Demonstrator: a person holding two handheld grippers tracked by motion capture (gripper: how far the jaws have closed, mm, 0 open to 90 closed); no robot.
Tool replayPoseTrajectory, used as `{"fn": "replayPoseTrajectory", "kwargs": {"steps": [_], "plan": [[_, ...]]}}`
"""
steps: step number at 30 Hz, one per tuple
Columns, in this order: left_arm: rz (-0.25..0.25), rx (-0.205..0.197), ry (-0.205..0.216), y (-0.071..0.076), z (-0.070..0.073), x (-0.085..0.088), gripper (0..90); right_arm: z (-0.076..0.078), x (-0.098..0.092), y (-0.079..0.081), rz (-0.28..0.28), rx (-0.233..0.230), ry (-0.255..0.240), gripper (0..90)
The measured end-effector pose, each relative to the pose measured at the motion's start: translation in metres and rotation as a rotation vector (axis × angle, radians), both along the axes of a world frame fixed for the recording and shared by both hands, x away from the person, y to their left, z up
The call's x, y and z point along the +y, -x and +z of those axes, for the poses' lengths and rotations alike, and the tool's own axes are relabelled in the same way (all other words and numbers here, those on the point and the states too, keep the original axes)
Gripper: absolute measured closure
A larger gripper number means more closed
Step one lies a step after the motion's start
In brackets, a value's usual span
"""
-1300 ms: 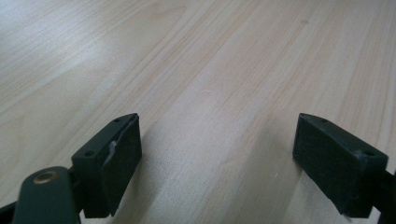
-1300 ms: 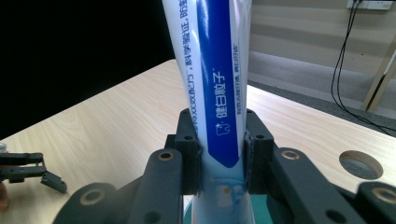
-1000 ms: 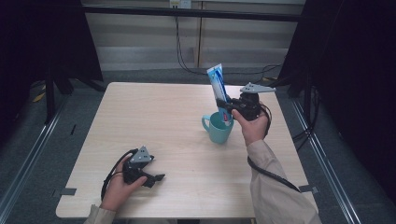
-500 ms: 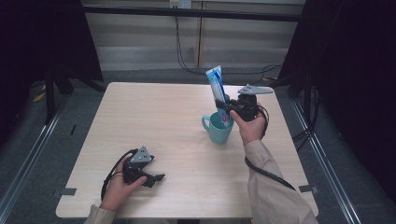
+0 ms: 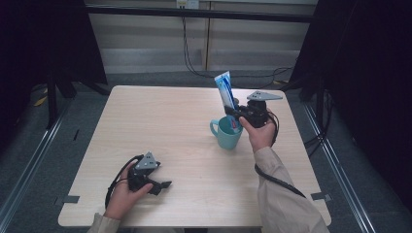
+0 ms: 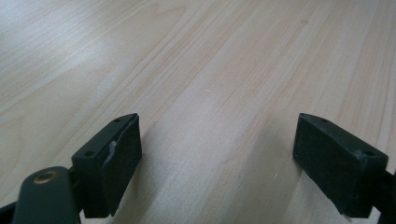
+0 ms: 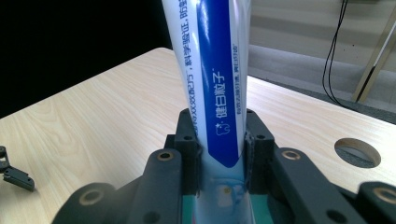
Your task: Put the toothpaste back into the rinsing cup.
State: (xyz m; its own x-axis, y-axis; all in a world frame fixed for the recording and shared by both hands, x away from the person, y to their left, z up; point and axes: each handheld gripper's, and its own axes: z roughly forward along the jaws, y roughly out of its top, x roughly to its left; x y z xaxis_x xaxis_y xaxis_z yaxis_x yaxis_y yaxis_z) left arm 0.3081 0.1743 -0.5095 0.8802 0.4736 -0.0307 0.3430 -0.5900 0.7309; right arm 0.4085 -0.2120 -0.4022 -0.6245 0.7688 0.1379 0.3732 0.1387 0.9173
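Right tongs [image 5: 235,115] grip one toothpaste tube [image 5: 225,91] over one teal mug [image 5: 227,132]; left tongs [image 5: 163,185] gape wide.

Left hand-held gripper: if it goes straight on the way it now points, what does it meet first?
Probably the bare wooden table: the left hand-held gripper is open, angled slightly down at the wood, with nothing lying ahead of it, though depth is unclear.

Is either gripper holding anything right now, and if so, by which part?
The right gripper clamps the toothpaste tube near its lower end, upright over the teal mug. The left gripper is open and holds nothing.
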Motion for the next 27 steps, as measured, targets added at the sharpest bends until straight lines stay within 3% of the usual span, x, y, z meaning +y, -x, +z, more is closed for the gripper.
{"fn": "replayPoseTrajectory", "kwargs": {"steps": [27], "plan": [[0.002,0.000,0.002,0.000,0.000,0.000,15.3,-0.015,-0.001,0.001,-0.008,0.009,-0.009,72.0]]}}
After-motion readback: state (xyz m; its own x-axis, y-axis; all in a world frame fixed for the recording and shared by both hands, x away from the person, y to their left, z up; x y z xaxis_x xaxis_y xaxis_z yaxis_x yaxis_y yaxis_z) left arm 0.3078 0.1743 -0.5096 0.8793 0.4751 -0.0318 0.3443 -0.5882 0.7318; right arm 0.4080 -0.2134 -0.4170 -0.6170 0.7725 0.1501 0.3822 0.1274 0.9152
